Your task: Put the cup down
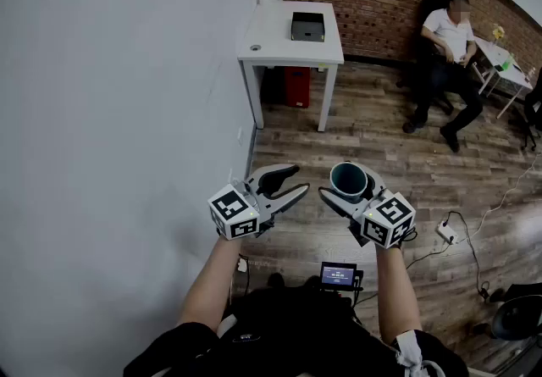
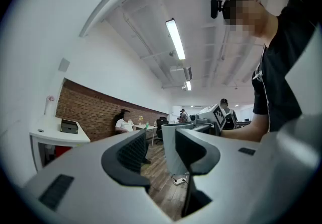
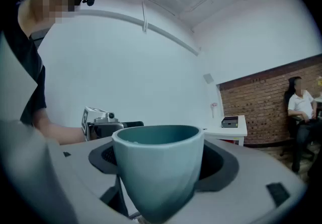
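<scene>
A teal cup (image 1: 349, 180) hangs upright above the wooden floor, with my right gripper (image 1: 351, 189) shut on its sides. In the right gripper view the cup (image 3: 158, 167) fills the space between the two dark pads (image 3: 219, 162). My left gripper (image 1: 296, 180) is held level with it, just to the left, open with nothing between its fingers. In the left gripper view the jaws of my left gripper (image 2: 161, 155) stand apart, and the cup (image 2: 172, 155) shows beyond them, not touched.
A white table (image 1: 279, 41) with a black box (image 1: 307, 26) stands against the wall ahead, a red bin (image 1: 296, 85) under it. A person (image 1: 449, 49) sits by the brick wall at the right. A power strip (image 1: 446, 231) and cables lie on the floor.
</scene>
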Tool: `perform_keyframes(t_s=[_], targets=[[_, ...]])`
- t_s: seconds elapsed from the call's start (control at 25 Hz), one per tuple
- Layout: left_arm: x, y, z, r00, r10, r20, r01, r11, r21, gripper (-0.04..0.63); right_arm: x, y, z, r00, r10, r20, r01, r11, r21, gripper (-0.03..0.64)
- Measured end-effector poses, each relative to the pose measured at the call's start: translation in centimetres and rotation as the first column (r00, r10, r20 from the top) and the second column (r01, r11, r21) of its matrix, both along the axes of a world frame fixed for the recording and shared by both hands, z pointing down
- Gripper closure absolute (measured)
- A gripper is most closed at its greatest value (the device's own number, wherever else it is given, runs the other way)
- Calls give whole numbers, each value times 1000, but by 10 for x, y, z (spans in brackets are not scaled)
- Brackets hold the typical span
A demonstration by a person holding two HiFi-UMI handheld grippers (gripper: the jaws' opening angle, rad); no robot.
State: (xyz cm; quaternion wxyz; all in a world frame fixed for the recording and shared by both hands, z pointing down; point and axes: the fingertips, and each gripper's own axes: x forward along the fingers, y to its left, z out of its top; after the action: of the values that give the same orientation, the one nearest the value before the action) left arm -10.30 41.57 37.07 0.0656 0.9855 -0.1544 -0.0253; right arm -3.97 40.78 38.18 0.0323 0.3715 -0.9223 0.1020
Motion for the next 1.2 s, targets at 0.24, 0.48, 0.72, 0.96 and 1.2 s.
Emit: perform_keyframes(t_s=[0.24, 0.48, 0.72, 0.96, 1.2], targets=[[-1, 0, 0, 1000, -4, -3, 4, 1000, 3, 407, -1, 1, -1, 1000, -6, -1, 6, 1000, 4, 207], [-1, 0, 2, 1000, -1, 1, 1, 1000, -3, 407, 0, 1, -2, 1000, -8, 16, 8, 1000, 3, 207], [0, -3, 7, 1000, 7, 0, -7, 1000, -3, 407, -1, -1, 3, 1000, -10, 15, 10, 1000, 3, 207], [20, 5, 5, 1000, 8, 8, -8, 1000, -10, 408, 18, 6, 1, 1000, -20, 25, 20, 1000, -4, 207], [38, 3, 5, 1000, -3, 17, 3, 1000, -9, 410, 34, 6, 1, 999, -35, 29, 35, 999, -4, 207]])
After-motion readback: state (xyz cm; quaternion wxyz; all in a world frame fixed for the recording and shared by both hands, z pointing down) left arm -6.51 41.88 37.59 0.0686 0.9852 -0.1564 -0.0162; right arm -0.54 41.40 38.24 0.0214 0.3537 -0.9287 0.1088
